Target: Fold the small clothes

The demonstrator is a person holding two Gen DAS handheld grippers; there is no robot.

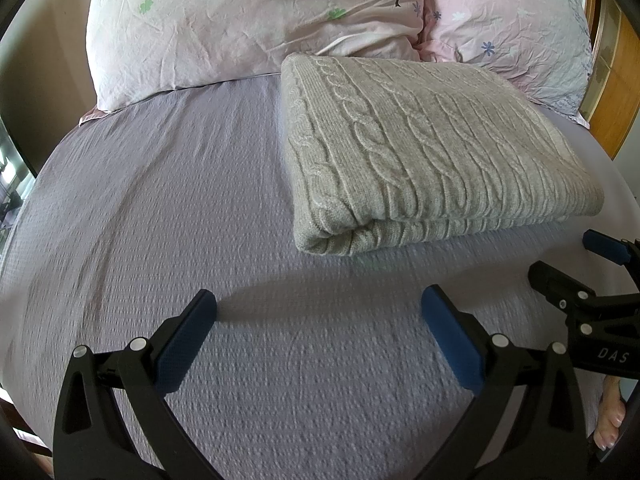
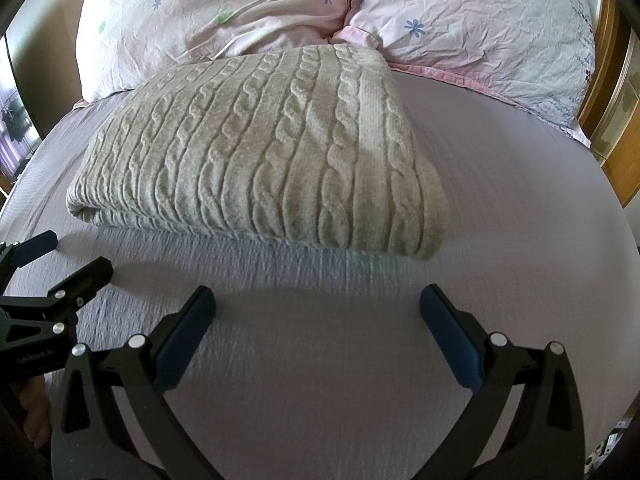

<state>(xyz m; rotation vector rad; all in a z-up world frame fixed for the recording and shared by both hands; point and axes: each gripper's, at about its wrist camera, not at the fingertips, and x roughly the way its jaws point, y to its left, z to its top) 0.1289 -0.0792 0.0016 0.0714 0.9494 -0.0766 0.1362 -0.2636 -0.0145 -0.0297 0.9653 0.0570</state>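
From your left wrist view, your left gripper [image 1: 319, 312] stands with its jaws wide and empty; the folded cable-knit sweater [image 1: 420, 148] lies ahead of them and off toward the right jaw, on the bed sheet [image 1: 160, 208], apart from the pads.

From your right wrist view, your right gripper [image 2: 318, 308] is spread wide too, holding nothing, with the sweater straight ahead. It looks thick, soft and floppy; likely best pinched at the rolled near edge.
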